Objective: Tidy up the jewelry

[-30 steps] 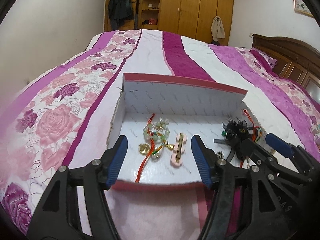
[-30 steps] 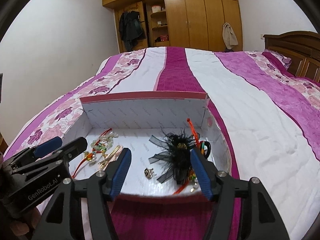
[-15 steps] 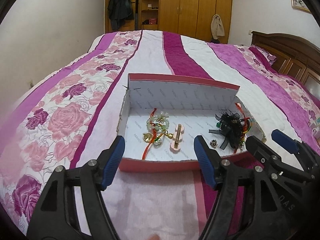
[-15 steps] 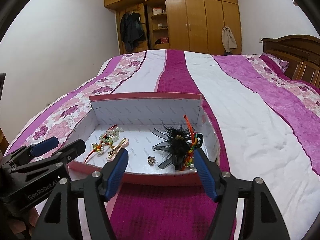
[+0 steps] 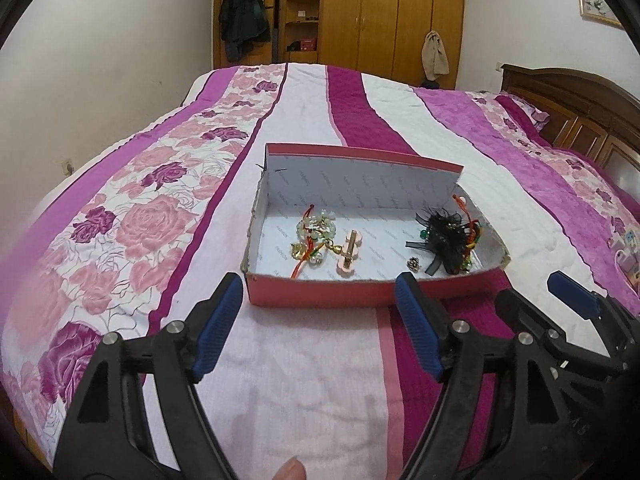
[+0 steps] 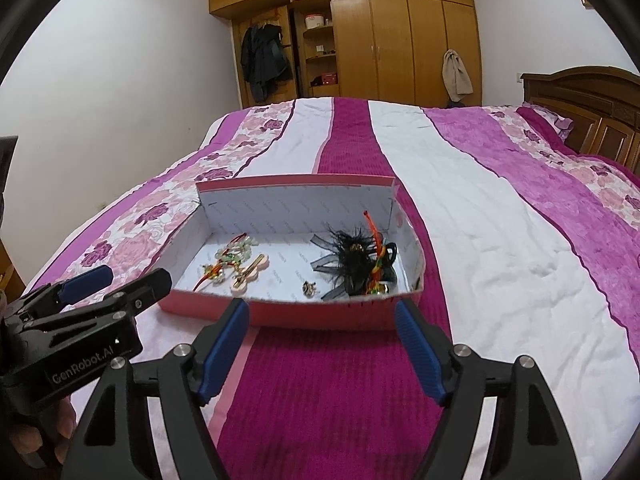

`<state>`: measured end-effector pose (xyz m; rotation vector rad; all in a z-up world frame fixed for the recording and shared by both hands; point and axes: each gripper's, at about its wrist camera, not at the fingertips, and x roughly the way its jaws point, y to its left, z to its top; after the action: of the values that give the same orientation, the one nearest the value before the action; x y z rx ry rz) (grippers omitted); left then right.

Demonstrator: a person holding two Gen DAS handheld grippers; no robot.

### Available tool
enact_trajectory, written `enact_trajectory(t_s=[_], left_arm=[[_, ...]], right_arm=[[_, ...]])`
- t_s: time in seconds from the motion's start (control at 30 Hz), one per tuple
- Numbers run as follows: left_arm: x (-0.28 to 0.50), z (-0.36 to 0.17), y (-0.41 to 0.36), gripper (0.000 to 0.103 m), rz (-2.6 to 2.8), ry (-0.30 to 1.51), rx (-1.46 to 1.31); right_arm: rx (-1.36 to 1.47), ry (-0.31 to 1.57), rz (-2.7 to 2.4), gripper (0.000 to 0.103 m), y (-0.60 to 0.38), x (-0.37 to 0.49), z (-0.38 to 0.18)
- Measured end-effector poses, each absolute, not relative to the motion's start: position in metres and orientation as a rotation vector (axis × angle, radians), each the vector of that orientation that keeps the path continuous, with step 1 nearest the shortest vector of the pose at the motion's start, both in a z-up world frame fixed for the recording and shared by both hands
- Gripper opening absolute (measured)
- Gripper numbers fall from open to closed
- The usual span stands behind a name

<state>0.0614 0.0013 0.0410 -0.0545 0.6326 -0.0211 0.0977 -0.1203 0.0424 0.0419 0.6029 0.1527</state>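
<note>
A pink box point(image 5: 320, 304) with a white inside lies on the bed. It holds a beaded bracelet point(image 5: 316, 232), a pink hair clip point(image 5: 350, 254), a small charm point(image 5: 414, 264) and a black feather piece point(image 5: 444, 236) with coloured cords. My left gripper point(image 5: 318, 284) hovers just short of the box's near wall, its jaws opening with nothing between them. My right gripper point(image 6: 321, 306) is beside it, facing the same wall, jaws also opening and empty. From the right wrist, the box point(image 6: 296, 204), bracelet point(image 6: 236, 252), clip point(image 6: 250, 274) and feather piece point(image 6: 356, 260) show too.
A striped pink, white and magenta quilt point(image 6: 460, 220) covers the bed. A wooden headboard point(image 6: 592, 100) is at the right, a wardrobe point(image 6: 400, 40) at the far end, a wall on the left. A hand point(image 6: 40, 432) holds the left gripper point(image 6: 132, 276).
Both grippers have drawn back out of the box, so it now sits further off and wholly in front of the fingers. Both pairs of jaws stand wider than before.
</note>
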Motion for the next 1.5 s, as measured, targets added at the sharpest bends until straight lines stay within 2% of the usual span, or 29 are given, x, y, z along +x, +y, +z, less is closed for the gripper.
enact_trajectory(t_s=[0.63,1.5], left_arm=[[0.035,0.035,-0.007,0.072,-0.043,0.613,-0.051],[0.027,0.018,-0.005,0.072,-0.023,0.569,-0.056]], right_arm=[[0.065,0.543,0.122,0.078,-0.132,0.054,0.045],[0.037,0.511,0.087,0.078,-0.133,0.047,0.026]])
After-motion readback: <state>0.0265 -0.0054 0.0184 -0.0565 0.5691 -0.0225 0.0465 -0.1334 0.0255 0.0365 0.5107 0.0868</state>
